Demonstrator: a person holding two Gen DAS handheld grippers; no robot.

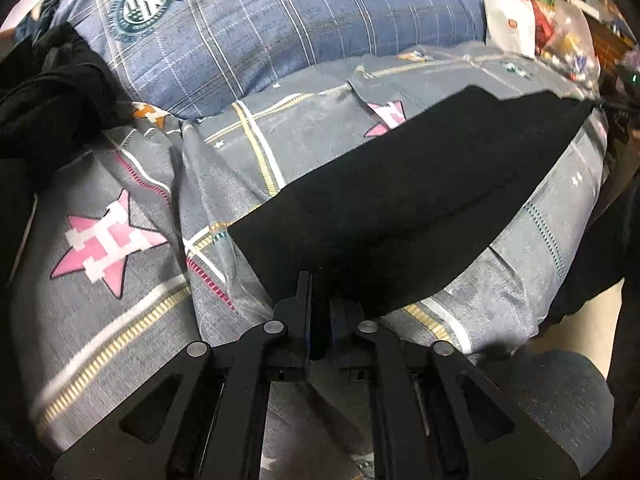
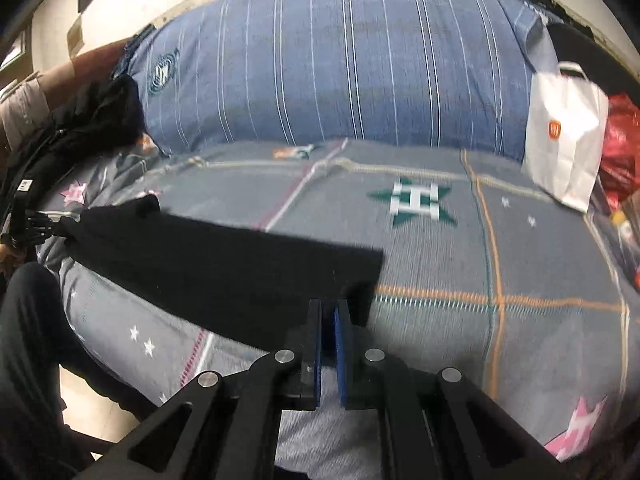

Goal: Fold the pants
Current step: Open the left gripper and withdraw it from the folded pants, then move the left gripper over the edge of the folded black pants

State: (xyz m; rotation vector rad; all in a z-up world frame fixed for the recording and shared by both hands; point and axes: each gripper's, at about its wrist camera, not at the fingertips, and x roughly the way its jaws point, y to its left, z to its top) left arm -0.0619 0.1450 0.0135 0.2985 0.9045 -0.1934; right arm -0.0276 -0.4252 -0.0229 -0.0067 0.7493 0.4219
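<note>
Stretched as a flat black band across the middle of both frames, over the grey star-print bedspread [image 1: 120, 288]: the pants [image 1: 400, 208], one end pinched at lower centre of the left view by the left gripper [image 1: 320, 292], the other clamped at lower centre of the right view by the right gripper [image 2: 329, 312]. Clenched on cloth at both ends, jaws nearly together, probably to keep the fabric taut and square for laying down. Behind, in the upper frame, a blue striped pillow [image 2: 340, 64]; at upper right, a white paper bag [image 2: 564, 132], clear of the fold.
</note>
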